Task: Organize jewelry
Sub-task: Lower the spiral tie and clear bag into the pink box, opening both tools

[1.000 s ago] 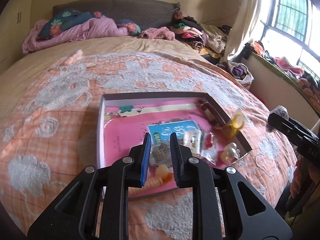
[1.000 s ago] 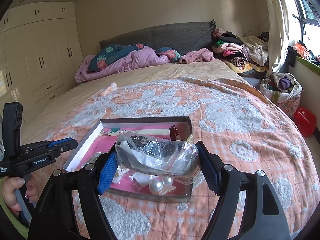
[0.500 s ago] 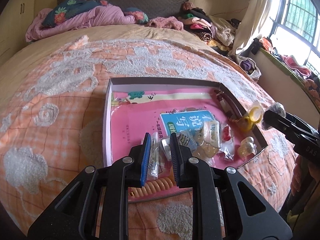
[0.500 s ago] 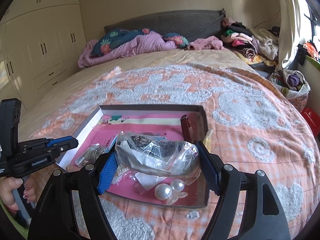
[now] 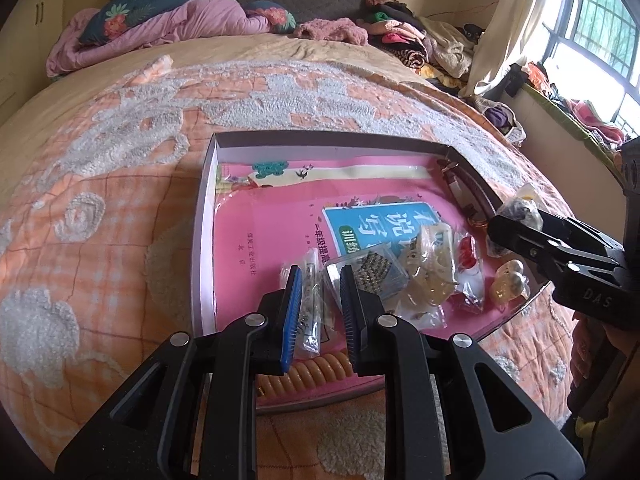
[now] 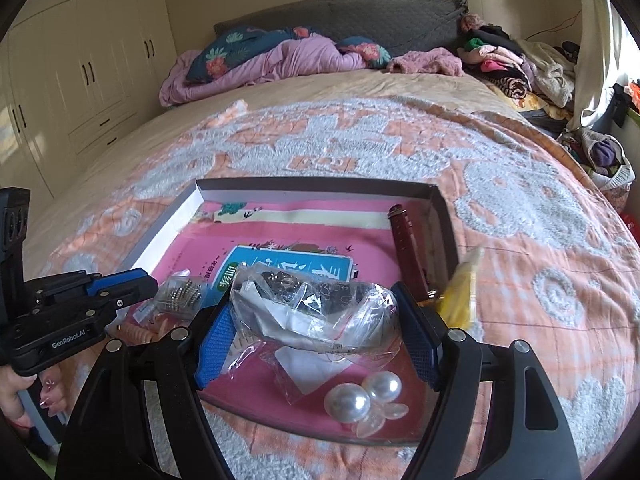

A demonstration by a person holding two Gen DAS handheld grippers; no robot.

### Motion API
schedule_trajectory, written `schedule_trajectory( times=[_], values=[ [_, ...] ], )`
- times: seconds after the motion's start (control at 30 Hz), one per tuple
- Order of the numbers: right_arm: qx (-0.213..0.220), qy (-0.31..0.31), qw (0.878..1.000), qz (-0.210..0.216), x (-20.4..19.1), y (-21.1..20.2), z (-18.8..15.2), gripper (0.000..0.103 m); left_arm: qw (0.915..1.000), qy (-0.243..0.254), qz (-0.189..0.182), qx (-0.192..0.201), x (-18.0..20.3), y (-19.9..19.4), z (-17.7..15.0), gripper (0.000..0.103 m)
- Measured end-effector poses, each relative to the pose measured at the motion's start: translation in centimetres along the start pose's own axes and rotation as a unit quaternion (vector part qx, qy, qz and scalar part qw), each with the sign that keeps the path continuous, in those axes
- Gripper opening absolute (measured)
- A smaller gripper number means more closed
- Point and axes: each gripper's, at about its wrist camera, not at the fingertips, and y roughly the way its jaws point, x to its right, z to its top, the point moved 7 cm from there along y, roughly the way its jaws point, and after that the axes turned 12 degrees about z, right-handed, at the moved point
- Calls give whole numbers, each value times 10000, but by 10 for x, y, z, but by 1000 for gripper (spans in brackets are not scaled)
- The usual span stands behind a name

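Note:
A shallow grey-rimmed tray (image 5: 320,138) (image 6: 312,184) lies on the bed, lined with a pink booklet. In it lie a beaded packet (image 5: 374,272) (image 6: 182,296), a red bead packet (image 5: 466,252), a pearl clip (image 6: 360,398) (image 5: 510,280), an orange spiral tie (image 5: 316,372) and a dark red bar (image 6: 408,248). My left gripper (image 5: 321,276) (image 6: 120,284) hovers shut over the tray's near end, holding nothing. My right gripper (image 6: 314,296) (image 5: 500,228) is shut on a clear plastic bag (image 6: 312,308) (image 5: 518,208) of dark jewelry, above the tray's near right corner.
A yellow bagged item (image 6: 460,292) leans at the tray's right edge. The orange and white bedspread (image 6: 520,240) spreads all round. A purple quilt (image 6: 280,60) lies at the headboard, clothes (image 6: 504,64) pile at the right, a wardrobe (image 6: 80,72) stands left.
Both grippers have sunk and come closer to the tray. The right one carried its bag in over the near right corner. Neither jaw opening has changed.

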Motion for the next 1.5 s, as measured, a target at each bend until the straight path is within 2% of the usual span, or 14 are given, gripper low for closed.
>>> schedule_trajectory(
  times=[0.27,0.8,1.17,1.2,1.3,1.4,1.5],
  values=[
    [-135,-74,9999,18,-3,14,-9,73,9999,-11,50,-87,-3,6,-4,13],
    [-338,176,9993,60,4,22,-25,74,9999,10,14,-127,-2,5,-4,13],
    [-133,161,9998,50,0,9,-22,87,9999,-26,26,-114,-5,2,-3,13],
    [-119,171,9998,45,0,8,-22,87,9999,-27,37,-111,-5,2,-3,14],
    [-57,235,9997,48,1,2,-22,90,9999,-67,48,-102,-7,-2,-3,33],
    [33,317,9995,38,3,-6,-22,93,9999,-107,78,-66,-10,-7,-2,40],
    [119,380,9992,15,4,-14,-21,95,9998,-148,115,-24,-12,-12,-1,53]
  ],
)
